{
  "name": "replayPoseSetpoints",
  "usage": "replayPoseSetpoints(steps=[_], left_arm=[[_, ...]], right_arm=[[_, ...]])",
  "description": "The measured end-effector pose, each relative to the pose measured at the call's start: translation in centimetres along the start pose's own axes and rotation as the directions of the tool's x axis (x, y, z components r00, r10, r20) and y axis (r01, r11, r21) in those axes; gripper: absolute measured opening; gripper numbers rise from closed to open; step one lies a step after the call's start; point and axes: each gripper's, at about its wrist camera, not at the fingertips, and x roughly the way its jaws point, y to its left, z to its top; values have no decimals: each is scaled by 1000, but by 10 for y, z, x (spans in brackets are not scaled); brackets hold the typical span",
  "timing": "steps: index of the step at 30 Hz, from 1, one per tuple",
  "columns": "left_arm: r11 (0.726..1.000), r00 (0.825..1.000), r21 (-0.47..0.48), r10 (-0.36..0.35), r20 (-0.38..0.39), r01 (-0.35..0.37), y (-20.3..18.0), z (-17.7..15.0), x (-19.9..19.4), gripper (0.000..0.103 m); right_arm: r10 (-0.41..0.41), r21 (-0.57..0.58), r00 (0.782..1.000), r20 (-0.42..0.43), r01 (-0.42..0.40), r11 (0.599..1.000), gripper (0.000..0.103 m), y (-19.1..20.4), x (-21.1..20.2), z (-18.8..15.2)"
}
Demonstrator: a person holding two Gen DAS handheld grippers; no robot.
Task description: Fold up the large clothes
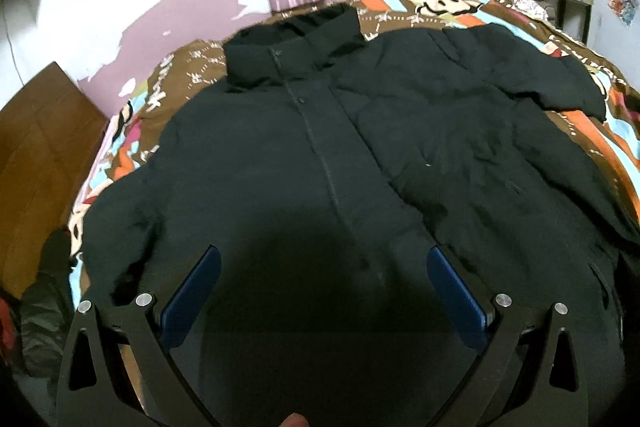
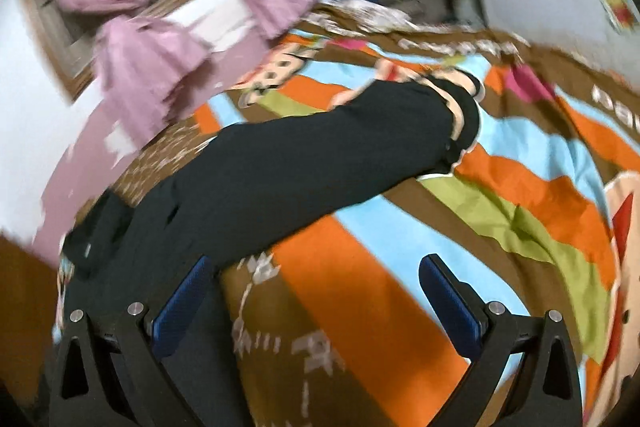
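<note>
the black jacket (image 1: 320,155) lies front-up and spread flat on the patterned bedspread (image 2: 440,235), not yet folded, so the first fold looks to be just starting. the left gripper (image 1: 324,291) hangs over the hem and the right gripper (image 2: 316,299) beside the outstretched sleeve (image 2: 320,155), both with jaws apart and empty. the next move likely calls for pinching that sleeve and carrying it across the body.

My right gripper (image 2: 316,299) hangs over the bedspread (image 2: 400,247) with its blue pads (image 2: 450,303) spread wide, nothing between them. The black jacket (image 2: 248,183) lies on the bedspread; its sleeve (image 2: 384,123) stretches away from me toward the far side, the cuff (image 2: 464,123) resting on the stripes. My left pad sits just beside the jacket's near edge. Pink curtains (image 2: 148,75) hang beyond the bedspread. The view is blurred.
</note>
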Motion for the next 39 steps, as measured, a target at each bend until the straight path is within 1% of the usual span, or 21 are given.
replayPoseSetpoints(steps=[2, 4, 7, 9, 11, 14, 16, 17, 18, 19, 20, 22, 24, 26, 27, 29, 32, 34, 37, 39], left_arm=[[1000, 1000, -23, -6, -18, 5, -2, 9, 11, 101], [999, 1000, -47, -13, -25, 12, -2, 18, 18, 101], [997, 999, -73, -22, -33, 19, -3, 33, 28, 101], [996, 999, -86, -30, -27, 28, -6, 44, 34, 101], [995, 999, -92, -37, -11, 36, -13, 53, 37, 101], [993, 997, -97, -60, 38, 63, -23, 72, 45, 101], [992, 995, -100, -77, 60, 83, -31, 85, 52, 101], [990, 993, -102, -91, 71, 98, -35, 92, 56, 101], [988, 991, -103, -107, 80, 115, -40, 99, 60, 101], [986, 989, -101, -121, 86, 129, -46, 104, 63, 101], [984, 986, -96, -138, 92, 147, -53, 110, 67, 101], [981, 981, -84, -167, 96, 175, -67, 121, 76, 101], [977, 977, -73, -195, 89, 202, -83, 132, 88, 101], [973, 975, -74, -211, 72, 217, -98, 141, 102, 101], [973, 975, -76, -214, 59, 218, -105, 145, 110, 101], [974, 977, -75, -212, 29, 213, -115, 148, 125, 101], [980, 980, -44, -194, -39, 192, -130, 145, 149, 101], [983, 978, -26, -184, -101, 183, -137, 142, 165, 102], [970, 964, -81, -236, -122, 227, -125, 144, 173, 102], [965, 958, -106, -252, -136, 239, -115, 144, 175, 102]], right_arm=[[-9, 110, 1000, -23, 11, 994, 103, -6, 21, 14], [-21, 171, 999, -41, 27, 985, 103, -11, 36, 22], [-13, 238, 999, -52, 25, 971, 103, -21, 58, 28], [12, 274, 999, -47, 2, 962, 103, -30, 69, 30], [62, 291, 997, -51, -45, 956, 103, -41, 83, 35], [96, 295, 994, -55, -76, 953, 103, -48, 94, 38], [146, 310, 988, -51, -124, 943, 103, -54, 103, 40], [169, 319, 984, -53, -143, 937, 101, -56, 107, 40], [186, 326, 981, -50, -160, 932, 98, -59, 111, 40], [193, 330, 980, -49, -166, 929, 87, -61, 113, 40], [199, 337, 979, -47, -172, 926, 71, -63, 115, 40], [204, 353, 978, -42, -176, 919, 61, -69, 119, 41], [225, 380, 974, -28, -198, 904, 56, -74, 122, 41], [238, 401, 971, -13, -213, 891, 39, -79, 122, 42], [245, 406, 970, -7, -221, 887, 36, -81, 123, 42], [271, 418, 963, 6, -249, 874, 24, -85, 123, 44], [290, 420, 957, 23, -272, 866, 15, -85, 123, 48], [289, 407, 957, 34, -277, 870, 13, -83, 119, 50], [287, 401, 956, 59, -286, 870, 11, -81, 113, 52], [279, 397, 958, 73, -284, 873, 11, -80, 108, 53]])
